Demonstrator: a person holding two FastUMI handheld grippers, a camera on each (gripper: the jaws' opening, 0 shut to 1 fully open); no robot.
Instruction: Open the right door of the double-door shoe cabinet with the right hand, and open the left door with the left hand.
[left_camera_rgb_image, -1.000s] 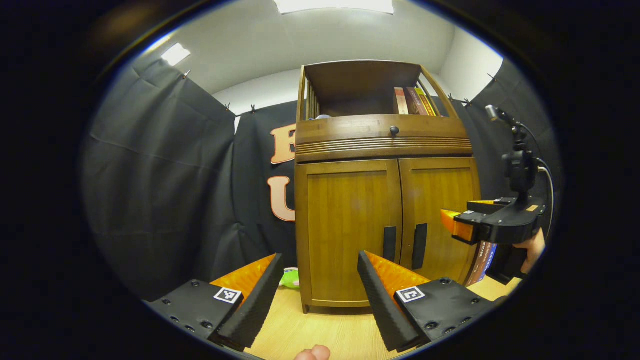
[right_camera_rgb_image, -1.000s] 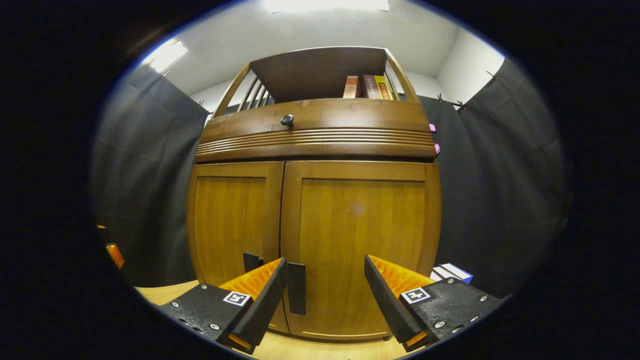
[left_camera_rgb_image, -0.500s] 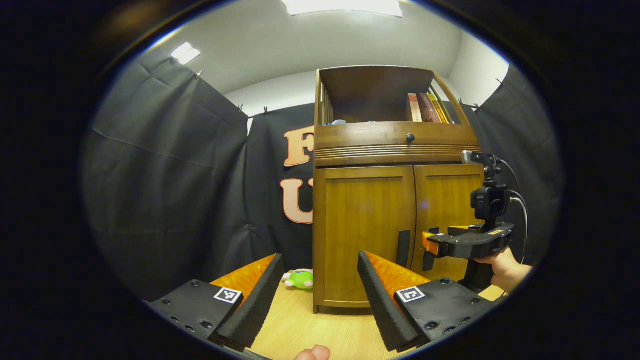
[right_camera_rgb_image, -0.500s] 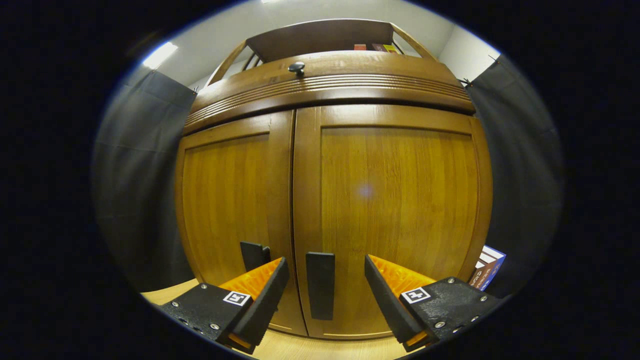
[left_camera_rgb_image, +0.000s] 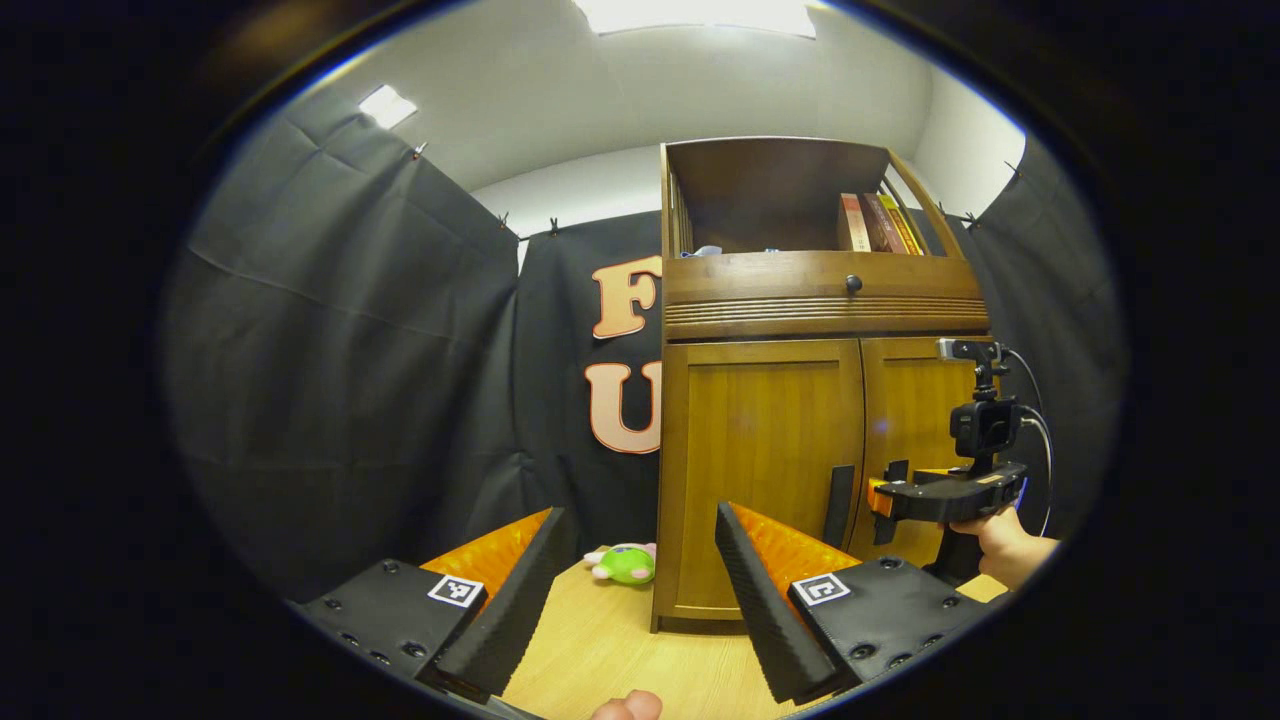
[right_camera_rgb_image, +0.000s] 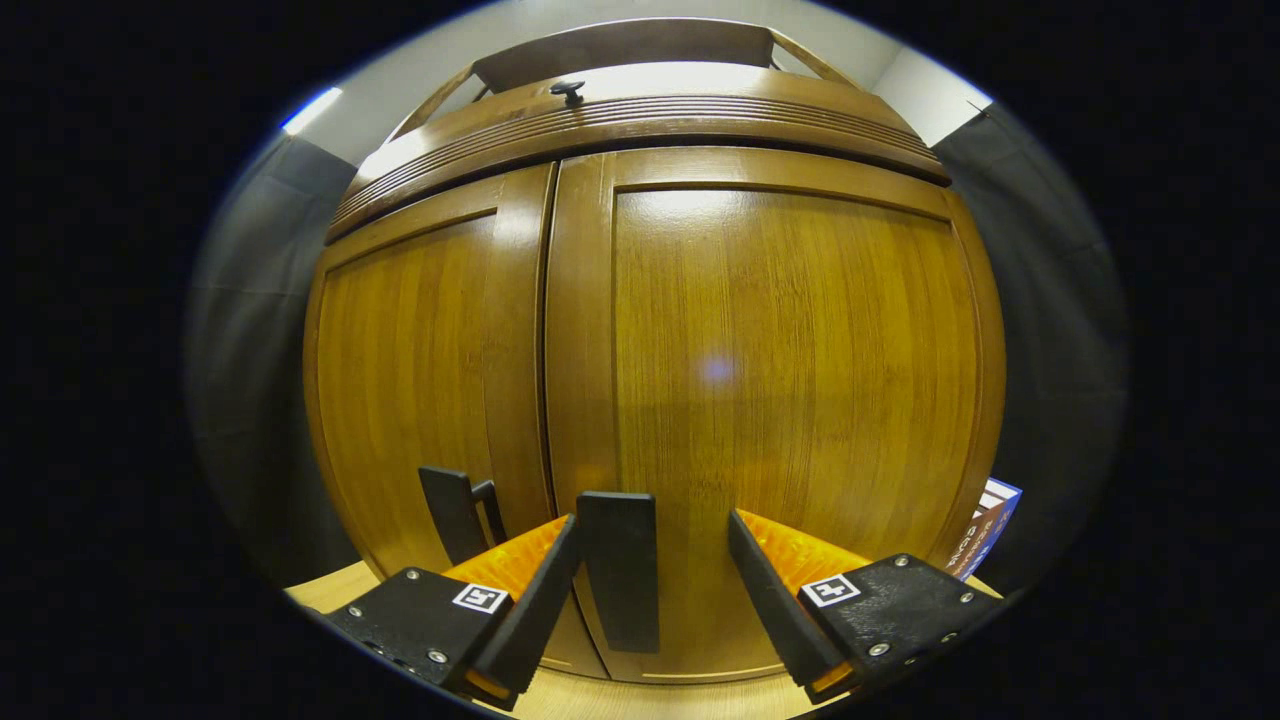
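Straddling the right door's handle (right_camera_rgb_image: 620, 570) with fingers apart, the right gripper (right_camera_rgb_image: 650, 580) is gripping nothing yet; both cabinet doors (left_camera_rgb_image: 765, 470) are sitting closed, left gripper (left_camera_rgb_image: 635, 575) waiting open, well back.

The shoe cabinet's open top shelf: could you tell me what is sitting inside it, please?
A few upright books stand at the right of the open shelf; small pale items lie at the left, unidentifiable. The shelf floor is hidden behind its front board.

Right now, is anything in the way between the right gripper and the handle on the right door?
Nothing visible. The right door's handle sits in the open gap of the right gripper, close to one finger, neither pressing it. The right door looks closed.
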